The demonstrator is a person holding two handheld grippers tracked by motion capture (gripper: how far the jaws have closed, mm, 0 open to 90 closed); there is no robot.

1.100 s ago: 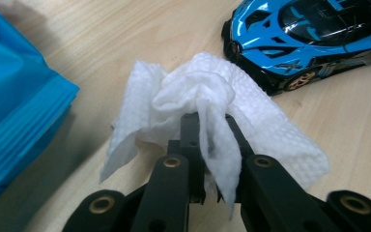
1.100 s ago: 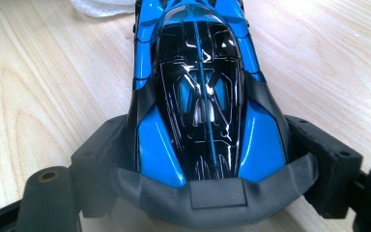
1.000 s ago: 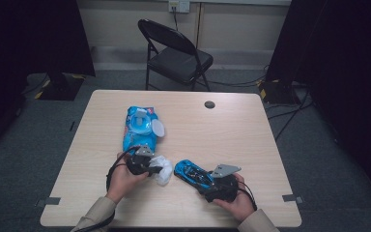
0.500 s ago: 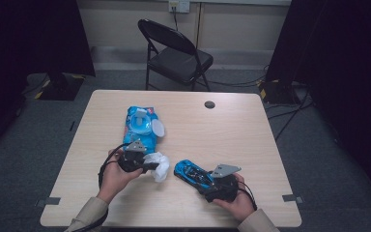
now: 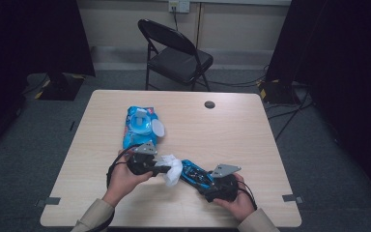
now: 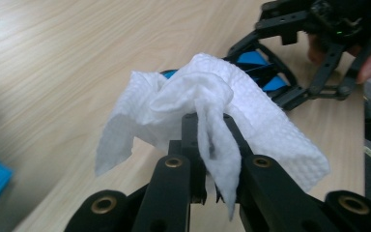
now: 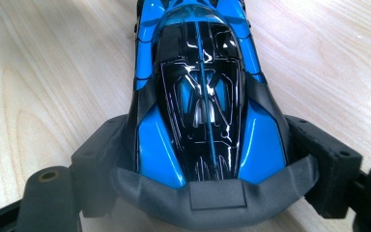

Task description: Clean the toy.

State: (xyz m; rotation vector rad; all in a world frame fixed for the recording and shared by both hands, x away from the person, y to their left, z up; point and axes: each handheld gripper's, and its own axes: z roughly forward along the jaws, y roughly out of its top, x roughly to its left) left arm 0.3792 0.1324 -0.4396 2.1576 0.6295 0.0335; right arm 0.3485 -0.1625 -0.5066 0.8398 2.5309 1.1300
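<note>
Two grippers at work: left gripper [image 5: 166, 168] clenches a crumpled white wet wipe [image 6: 207, 104] beside the glossy blue-and-black toy car [image 7: 205, 92], clamped by right gripper [image 5: 200, 183]; wiping seemingly hasn't begun.

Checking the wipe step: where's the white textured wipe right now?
High view: the white textured wipe is pinched in the left gripper, low centre of the wooden table, touching the blue toy car gripped by the right gripper.

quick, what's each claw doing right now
Left claw: closed on a white wipe.
Right claw: closed around a blue toy car, jaws wide on its sides.
</note>
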